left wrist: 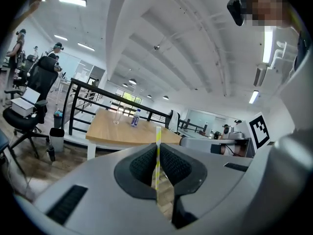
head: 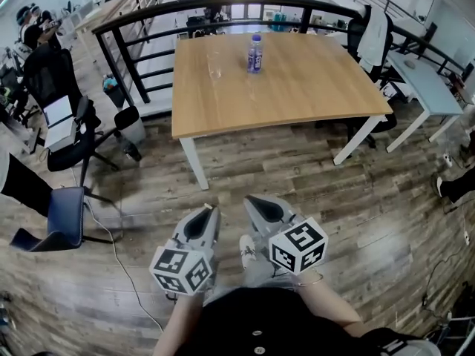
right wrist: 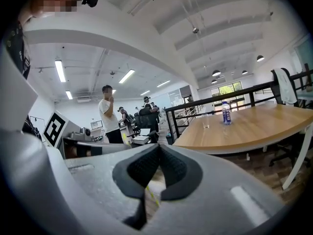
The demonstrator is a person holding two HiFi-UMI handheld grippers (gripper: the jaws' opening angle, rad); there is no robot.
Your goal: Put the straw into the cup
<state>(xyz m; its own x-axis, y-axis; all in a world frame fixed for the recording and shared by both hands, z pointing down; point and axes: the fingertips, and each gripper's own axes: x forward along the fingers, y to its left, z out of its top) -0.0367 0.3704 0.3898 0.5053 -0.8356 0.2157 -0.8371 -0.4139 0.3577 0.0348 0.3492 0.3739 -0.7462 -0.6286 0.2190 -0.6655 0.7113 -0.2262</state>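
A clear cup (head: pixel 215 67) stands on the far side of the wooden table (head: pixel 297 95), with a small water bottle (head: pixel 254 54) to its right. I stand well back from the table, and both grippers are low in the head view. My left gripper (head: pixel 211 212) is shut on a thin white-and-yellow straw (left wrist: pixel 158 153), which stands upright between its pads. The cup (left wrist: pixel 116 117) and bottle (left wrist: pixel 135 118) show far ahead of it. My right gripper (head: pixel 252 201) is beside the left, its pads together with nothing held (right wrist: pixel 158 148). From there the cup (right wrist: pixel 206 122) is also far off.
Black office chairs (head: pixel 63 124) and a blue chair (head: pixel 63 217) stand at the left, with a cable on the wood floor. A black railing (head: pixel 185 10) runs behind the table. A white desk (head: pixel 427 87) is at the right. A person (right wrist: pixel 108 116) stands in the background.
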